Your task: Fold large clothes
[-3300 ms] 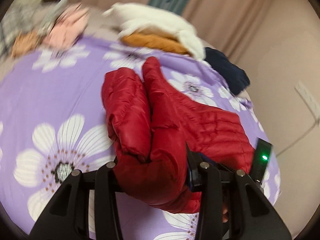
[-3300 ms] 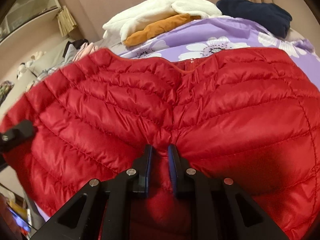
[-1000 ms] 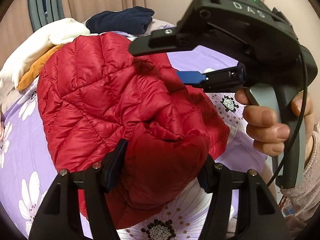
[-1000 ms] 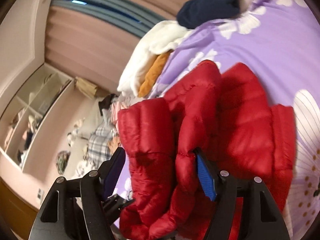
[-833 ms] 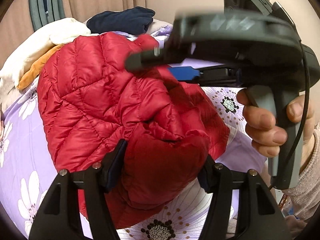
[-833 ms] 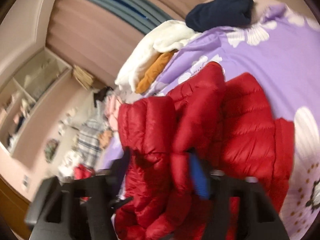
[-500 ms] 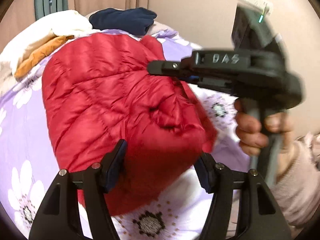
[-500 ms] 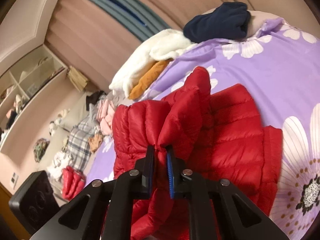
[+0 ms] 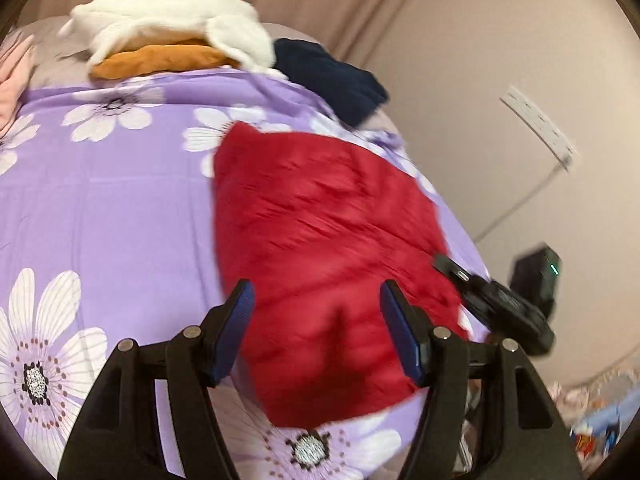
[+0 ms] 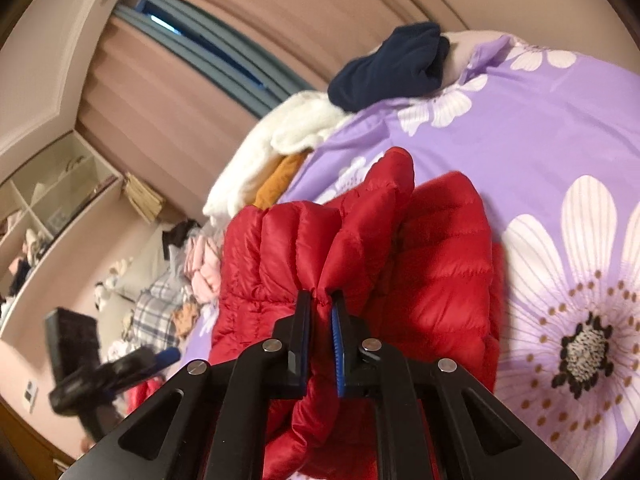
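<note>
A red quilted puffer jacket lies folded in a bundle on the purple flowered bedspread. My left gripper is open, its fingers either side of the jacket's near end and not touching it. In the right wrist view my right gripper is shut on a pinched fold of the red jacket. The right gripper shows in the left wrist view at the jacket's right edge. The left gripper shows blurred in the right wrist view at the lower left.
A white garment, an orange one and a dark navy one are piled at the bed's far edge. Pink and plaid clothes lie further left. A wall runs along the bed's right side.
My left gripper has let go of the jacket and pulled back, open. My right gripper has closed on a fold of the jacket and dropped to its right edge.
</note>
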A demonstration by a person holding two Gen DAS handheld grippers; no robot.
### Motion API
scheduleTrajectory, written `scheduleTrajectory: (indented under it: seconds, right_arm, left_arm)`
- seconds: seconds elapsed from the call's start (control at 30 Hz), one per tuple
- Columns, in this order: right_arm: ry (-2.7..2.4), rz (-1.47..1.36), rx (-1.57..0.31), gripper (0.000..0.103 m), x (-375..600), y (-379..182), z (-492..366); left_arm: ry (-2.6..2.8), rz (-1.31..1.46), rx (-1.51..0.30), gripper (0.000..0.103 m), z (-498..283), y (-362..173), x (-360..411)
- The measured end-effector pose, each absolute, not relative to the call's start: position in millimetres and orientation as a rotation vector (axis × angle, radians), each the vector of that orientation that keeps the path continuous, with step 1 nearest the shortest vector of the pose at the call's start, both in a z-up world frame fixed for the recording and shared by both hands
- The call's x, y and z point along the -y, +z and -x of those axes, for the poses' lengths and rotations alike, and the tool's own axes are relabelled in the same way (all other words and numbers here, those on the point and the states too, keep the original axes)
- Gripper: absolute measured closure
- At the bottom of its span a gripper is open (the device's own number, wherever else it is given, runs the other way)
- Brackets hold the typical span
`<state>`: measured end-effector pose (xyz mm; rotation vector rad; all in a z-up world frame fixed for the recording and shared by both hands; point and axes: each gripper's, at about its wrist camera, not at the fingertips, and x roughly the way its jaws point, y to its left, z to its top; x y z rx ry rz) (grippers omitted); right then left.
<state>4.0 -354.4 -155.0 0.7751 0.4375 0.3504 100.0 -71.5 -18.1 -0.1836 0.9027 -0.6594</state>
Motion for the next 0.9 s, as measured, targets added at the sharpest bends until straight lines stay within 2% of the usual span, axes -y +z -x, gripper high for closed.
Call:
scheduleTrajectory:
  seconds: [0.23,0.3,0.4,0.73,0.9]
  right_arm:
    - [0.311,-0.868,-0.478,0.092,366,-183,-7]
    - [0.297,-0.869,-0.494,0.092,368,-187,-10]
    - [0.278,-0.876,-0.520,0.092,370,-196,-14]
    - [0.258,-0.866,-0.566,0.092,371,-206,-14]
    - [0.178,-0.754,-0.532,0.087,368,-177,10]
  left_arm:
    - [-0.648,0.133,-0.896,0.041,-130,-22,103]
    - [-0.644,0.101,-0.904,0.048,-137,-25,115]
    - [-0.635,0.081,-0.933,0.052,-149,-34,130]
    - [-0.515,-0.107,-1.024,0.050,-171,-78,168]
    - [-0.521,-0.145,-1.012,0.050,-167,-79,169]
